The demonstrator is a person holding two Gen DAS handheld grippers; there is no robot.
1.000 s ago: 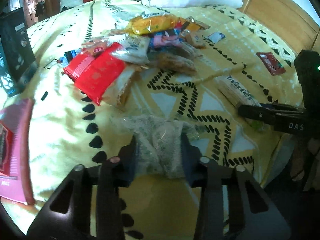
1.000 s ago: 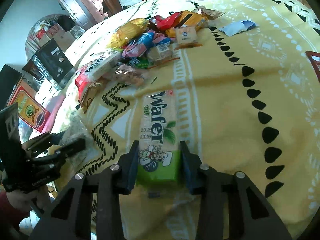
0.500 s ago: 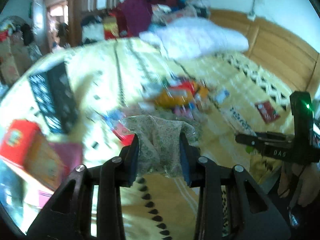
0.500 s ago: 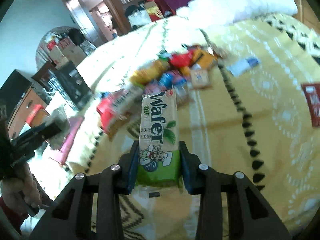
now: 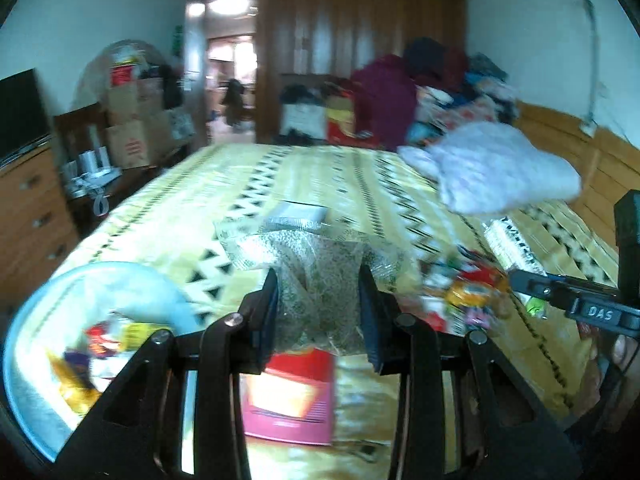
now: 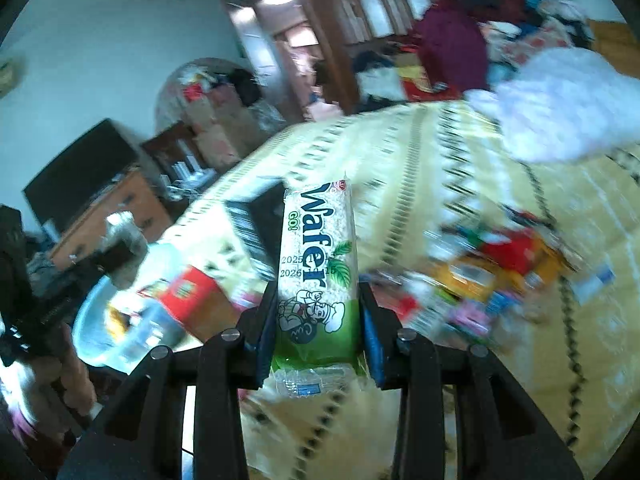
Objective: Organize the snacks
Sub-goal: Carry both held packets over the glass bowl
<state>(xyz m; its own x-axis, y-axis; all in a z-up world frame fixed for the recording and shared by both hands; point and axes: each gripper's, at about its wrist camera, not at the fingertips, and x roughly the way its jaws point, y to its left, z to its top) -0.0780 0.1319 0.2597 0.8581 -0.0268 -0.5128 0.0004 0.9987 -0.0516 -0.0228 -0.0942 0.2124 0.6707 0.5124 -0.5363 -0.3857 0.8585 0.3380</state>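
My left gripper [image 5: 318,312] is shut on a clear bag of greenish grain snack [image 5: 316,280], held in the air above the yellow patterned bed [image 5: 280,176]. My right gripper [image 6: 316,320] is shut on a long green and white Wafer pack [image 6: 316,256], also lifted off the bed. A pale blue basin [image 5: 36,360] holding a few snack packs sits at the lower left; it also shows in the right wrist view [image 6: 100,320]. The blurred pile of mixed snacks [image 5: 464,296] lies on the bed to the right, also seen in the right wrist view [image 6: 480,272]. The right gripper and its Wafer pack show in the left wrist view [image 5: 516,248].
A red box [image 5: 292,392] lies below my left gripper, and a red box [image 6: 192,292] shows beside the basin. A black box [image 6: 248,224] lies behind the Wafer pack. A white pillow [image 5: 500,168] and wooden headboard [image 5: 568,148] are at the right. A dresser [image 5: 28,208] stands left.
Both grippers have lifted their packs off the bed and swung left and upward. The basin and the room's far side have come into view; the snack pile has slid right.
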